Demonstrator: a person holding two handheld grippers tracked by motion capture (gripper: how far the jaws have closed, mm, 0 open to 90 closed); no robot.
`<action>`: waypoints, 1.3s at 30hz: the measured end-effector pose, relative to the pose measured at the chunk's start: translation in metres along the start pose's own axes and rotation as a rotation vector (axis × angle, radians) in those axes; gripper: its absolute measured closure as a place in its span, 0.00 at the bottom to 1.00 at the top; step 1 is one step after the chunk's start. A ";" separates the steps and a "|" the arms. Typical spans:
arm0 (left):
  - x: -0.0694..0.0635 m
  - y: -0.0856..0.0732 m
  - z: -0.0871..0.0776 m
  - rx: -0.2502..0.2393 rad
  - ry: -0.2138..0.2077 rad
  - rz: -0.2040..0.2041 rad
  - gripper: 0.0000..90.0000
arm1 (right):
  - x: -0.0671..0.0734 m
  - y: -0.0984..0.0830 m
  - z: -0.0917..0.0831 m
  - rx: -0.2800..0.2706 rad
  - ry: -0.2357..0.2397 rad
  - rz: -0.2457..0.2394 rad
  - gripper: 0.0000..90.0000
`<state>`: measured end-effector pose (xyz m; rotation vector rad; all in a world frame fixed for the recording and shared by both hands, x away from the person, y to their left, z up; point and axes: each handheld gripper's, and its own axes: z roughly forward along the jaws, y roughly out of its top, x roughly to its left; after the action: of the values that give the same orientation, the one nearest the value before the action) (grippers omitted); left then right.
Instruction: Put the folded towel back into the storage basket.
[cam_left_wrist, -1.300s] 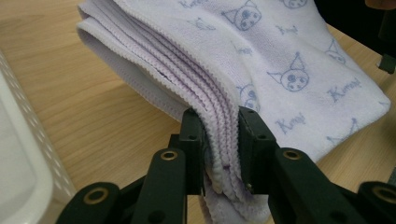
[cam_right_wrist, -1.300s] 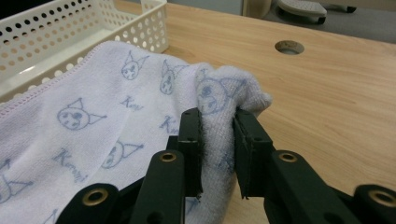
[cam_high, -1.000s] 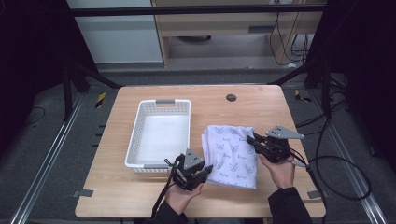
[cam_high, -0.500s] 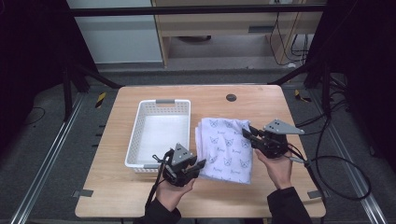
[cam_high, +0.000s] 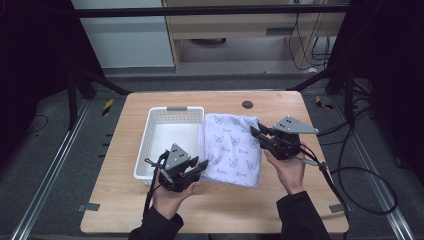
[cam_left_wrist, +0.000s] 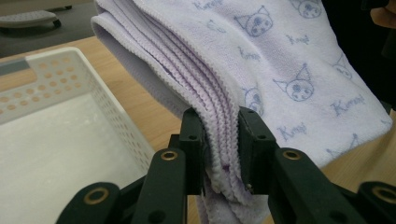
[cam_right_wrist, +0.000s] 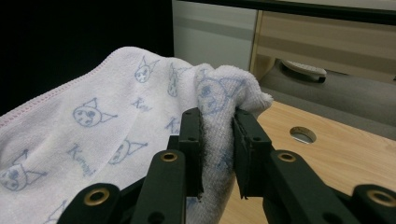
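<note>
White basket (cam_high: 172, 131) sits at the table's (cam_high: 115, 200) left, nothing in it. Left tool (cam_high: 196, 168) is clenched on the folded towel's (cam_high: 232, 150) near stacked edge, right tool (cam_high: 256, 132) on its far corner; the towel hangs between them just beside the basket. Grasp judged complete; placing into the basket remains.

Towel (cam_left_wrist: 280, 70) top cut off by frame edge in left gripper view; basket (cam_left_wrist: 56, 116) partly cropped.

soft fleecy towel (cam_left_wrist: 261, 51), perforated plastic basket (cam_left_wrist: 70, 88)
</note>
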<state>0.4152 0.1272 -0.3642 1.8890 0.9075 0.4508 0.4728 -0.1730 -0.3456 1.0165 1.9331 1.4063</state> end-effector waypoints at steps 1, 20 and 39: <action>0.002 0.000 -0.002 -0.001 0.000 -0.002 0.81 | 0.001 0.002 0.001 0.002 0.000 -0.003 0.84; 0.034 0.003 -0.029 -0.058 0.039 -0.040 0.81 | 0.027 0.039 0.029 -0.004 0.030 -0.046 0.84; 0.064 -0.005 -0.051 -0.084 0.106 -0.076 0.81 | 0.051 0.055 0.066 -0.012 0.065 -0.063 0.84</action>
<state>0.4224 0.2077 -0.3483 1.7622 1.0112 0.5392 0.5094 -0.0852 -0.3139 0.9066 1.9830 1.4305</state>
